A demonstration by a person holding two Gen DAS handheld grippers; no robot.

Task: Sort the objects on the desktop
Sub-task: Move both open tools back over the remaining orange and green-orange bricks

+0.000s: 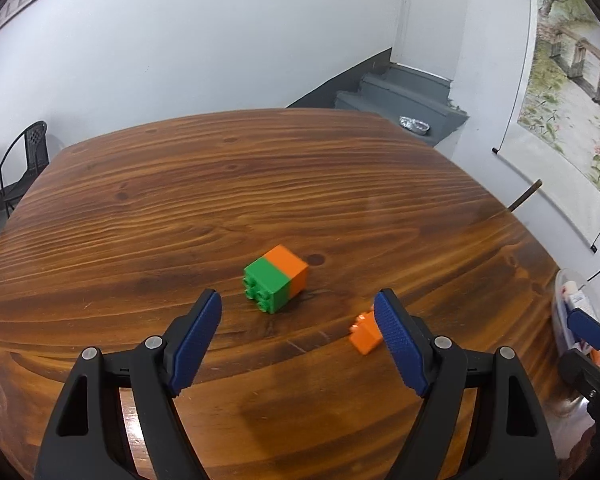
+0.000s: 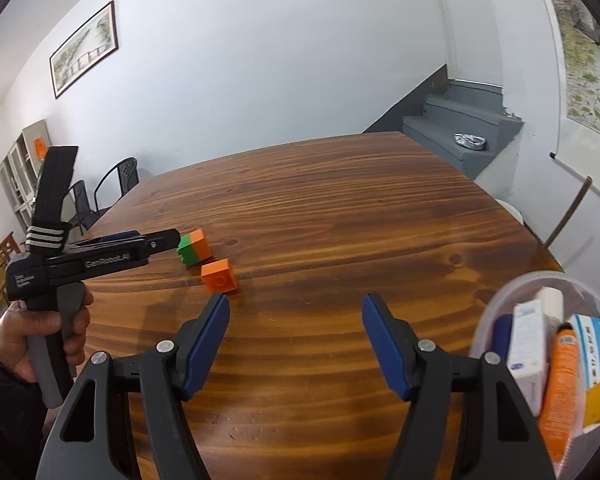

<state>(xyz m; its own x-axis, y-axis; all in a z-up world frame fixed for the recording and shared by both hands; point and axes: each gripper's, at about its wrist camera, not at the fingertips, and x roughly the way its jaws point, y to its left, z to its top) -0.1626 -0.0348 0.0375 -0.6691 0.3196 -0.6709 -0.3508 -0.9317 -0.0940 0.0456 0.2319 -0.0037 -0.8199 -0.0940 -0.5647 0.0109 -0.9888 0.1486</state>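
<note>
A green-and-orange block (image 1: 278, 278) lies on its side on the wooden table (image 1: 220, 184), studs toward me. My left gripper (image 1: 298, 300) is open just short of it, with nothing between the fingers. A single orange brick (image 1: 362, 336) sits by the right finger, partly hidden behind it. In the right wrist view my right gripper (image 2: 295, 300) is open and empty over bare table (image 2: 340, 208). The orange brick (image 2: 220, 276) and the two-colour block (image 2: 196, 252) lie ahead to its left, and the left gripper (image 2: 168, 236), held by a hand (image 2: 32, 344), points at the block.
A clear plastic tub (image 2: 540, 278) at the table's right edge holds small boxes and an orange tube (image 2: 558, 392); its wall (image 1: 560, 292) also shows in the left wrist view, beside a blue pad of the right gripper (image 1: 586, 326). Black chairs (image 1: 24, 168) stand beyond the left edge.
</note>
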